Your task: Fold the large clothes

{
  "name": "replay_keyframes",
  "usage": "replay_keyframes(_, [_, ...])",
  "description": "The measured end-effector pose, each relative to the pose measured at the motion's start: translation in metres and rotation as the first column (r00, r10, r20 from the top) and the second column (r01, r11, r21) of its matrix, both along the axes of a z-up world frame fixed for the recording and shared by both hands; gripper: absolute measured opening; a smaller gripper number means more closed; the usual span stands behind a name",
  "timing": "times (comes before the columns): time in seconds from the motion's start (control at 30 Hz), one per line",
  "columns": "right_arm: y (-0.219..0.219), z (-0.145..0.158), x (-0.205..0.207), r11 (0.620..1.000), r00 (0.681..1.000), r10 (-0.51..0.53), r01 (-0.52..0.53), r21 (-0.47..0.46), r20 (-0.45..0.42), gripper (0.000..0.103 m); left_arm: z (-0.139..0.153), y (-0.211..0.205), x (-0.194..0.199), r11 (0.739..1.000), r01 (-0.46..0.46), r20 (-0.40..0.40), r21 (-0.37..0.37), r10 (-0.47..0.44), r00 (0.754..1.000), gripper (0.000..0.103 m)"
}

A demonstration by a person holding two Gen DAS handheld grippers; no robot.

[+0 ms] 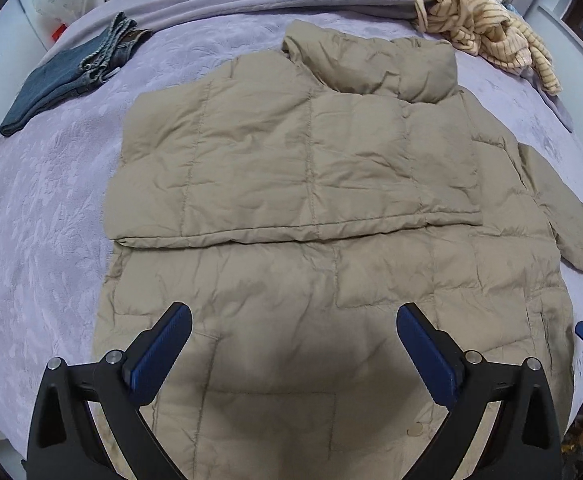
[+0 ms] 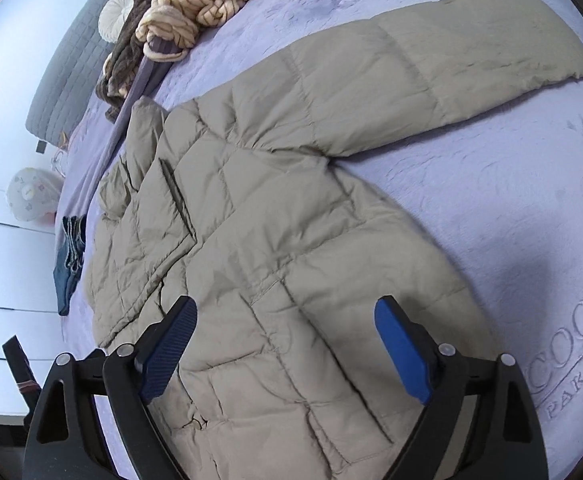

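From the left wrist view, my left hand-held gripper [image 1: 293, 350] hangs wide open and holds nothing, above the near body of a tan puffer jacket [image 1: 291, 184] spread flat on a lilac bed [image 1: 43, 216]; one side panel or sleeve is already folded across the far half, its edge lying left to right. Folded jeans [image 1: 63, 80] sit far left, a heap of striped and brown clothes [image 1: 451, 4] far right, both clear of the jacket. From the right wrist view, my right hand-held gripper [image 2: 285, 354] is likewise wide and empty above the jacket's near hem, while the unfolded sleeve [image 2: 451, 68] stretches away to the far right across the bed. I judge the risks ahead to be pinching only the slick top layer so the padding slides out, or dragging the sleeve over and disturbing the fold already made.
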State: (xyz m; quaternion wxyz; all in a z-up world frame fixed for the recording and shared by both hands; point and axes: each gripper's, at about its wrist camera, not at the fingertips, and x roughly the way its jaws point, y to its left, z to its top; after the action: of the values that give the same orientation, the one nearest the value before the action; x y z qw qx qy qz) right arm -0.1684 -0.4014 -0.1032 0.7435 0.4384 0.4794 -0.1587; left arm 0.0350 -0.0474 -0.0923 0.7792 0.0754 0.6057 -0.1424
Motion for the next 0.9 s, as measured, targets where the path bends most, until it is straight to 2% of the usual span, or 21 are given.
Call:
replay_keyframes(0.1, [-0.028, 0.000, -0.014, 0.998, 0.998, -0.052, 0.050, 0.049, 0.043, 0.103, -0.002, -0.017, -0.007, 0.999, 0.039, 0.005, 0.024, -0.039, 0.999, 0.103])
replay_keyframes(0.2, [-0.062, 0.002, -0.027, 0.990, 0.990, -0.132, 0.128, 0.059, 0.059, 0.103, -0.005, -0.036, -0.012, 0.998, 0.064, -0.005, 0.018, -0.064, 0.998, 0.103])
replay_keyframes(0.33, [-0.115, -0.010, -0.047, 0.955, 0.956, -0.284, 0.275, 0.114, 0.069, 0.103, -0.009, -0.061, -0.017, 0.996, 0.084, -0.012, 0.009, -0.083, 0.996, 0.103])
replay_keyframes(0.43, [-0.158, -0.027, -0.065, 0.896, 0.905, -0.415, 0.388, 0.216, 0.097, 0.103, -0.014, -0.078, -0.019, 0.995, 0.102, -0.033, -0.003, -0.102, 0.994, 0.103])
replay_keyframes(0.6, [-0.213, -0.053, -0.084, 0.775, 0.792, -0.596, 0.523, 0.355, 0.136, 0.103, -0.018, -0.103, -0.023, 0.993, 0.120, -0.037, 0.000, -0.120, 0.992, 0.103])
replay_keyframes(0.8, [-0.245, -0.082, -0.089, 0.664, 0.682, -0.712, 0.578, 0.475, 0.165, 0.103, -0.024, -0.124, -0.022, 0.992, 0.130, -0.046, 0.003, -0.130, 0.991, 0.103])
replay_keyframes(0.9, [-0.254, -0.092, -0.091, 0.602, 0.609, -0.767, 0.575, 0.554, 0.201, 0.103, -0.026, -0.131, -0.022, 0.991, 0.133, -0.029, 0.022, -0.133, 0.991, 0.103])
